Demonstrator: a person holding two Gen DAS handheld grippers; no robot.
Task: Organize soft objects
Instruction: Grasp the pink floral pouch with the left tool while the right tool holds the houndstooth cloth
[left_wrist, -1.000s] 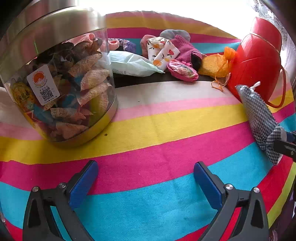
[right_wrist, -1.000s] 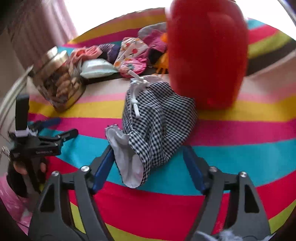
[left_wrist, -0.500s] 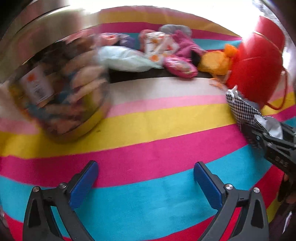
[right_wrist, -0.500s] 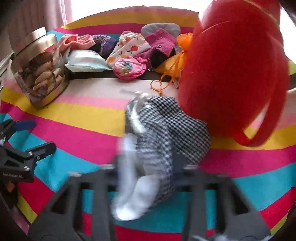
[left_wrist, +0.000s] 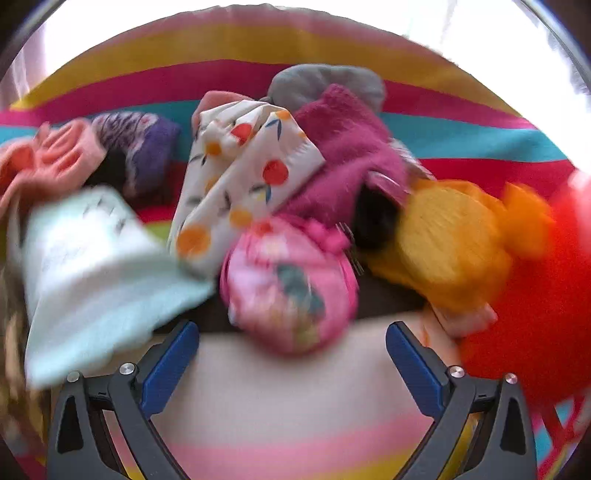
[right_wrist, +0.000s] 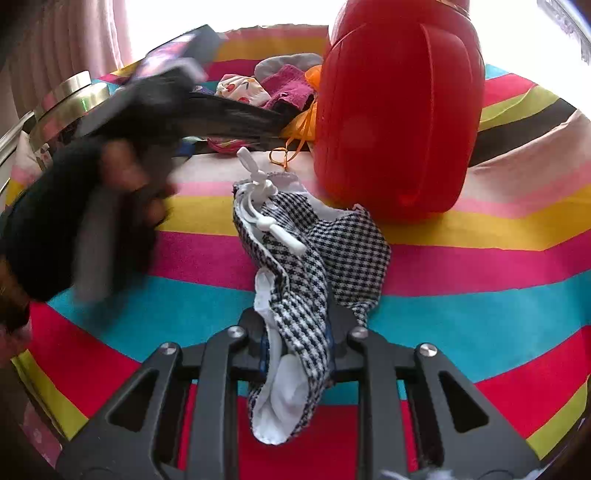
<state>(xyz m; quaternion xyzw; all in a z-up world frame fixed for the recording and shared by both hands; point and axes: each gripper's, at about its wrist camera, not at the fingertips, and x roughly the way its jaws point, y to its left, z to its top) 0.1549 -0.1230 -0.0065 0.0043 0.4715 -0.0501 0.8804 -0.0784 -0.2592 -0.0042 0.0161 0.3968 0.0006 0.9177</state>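
Pinching the checked pouch (right_wrist: 295, 295), right gripper (right_wrist: 297, 347) clamped on it, left gripper (left_wrist: 291, 354) spread before pink pouch (left_wrist: 290, 284).

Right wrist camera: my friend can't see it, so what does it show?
The right gripper pinches a black-and-white checked pouch on a rainbow-striped cloth. A red container stands behind, and a blurred gloved hand is at left.

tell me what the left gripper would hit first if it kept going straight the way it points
Most likely the round pink floral pouch, which sits centred just ahead of the open left gripper. The picture is blurred, so depth is uncertain; the pale green packet lies off to its left.
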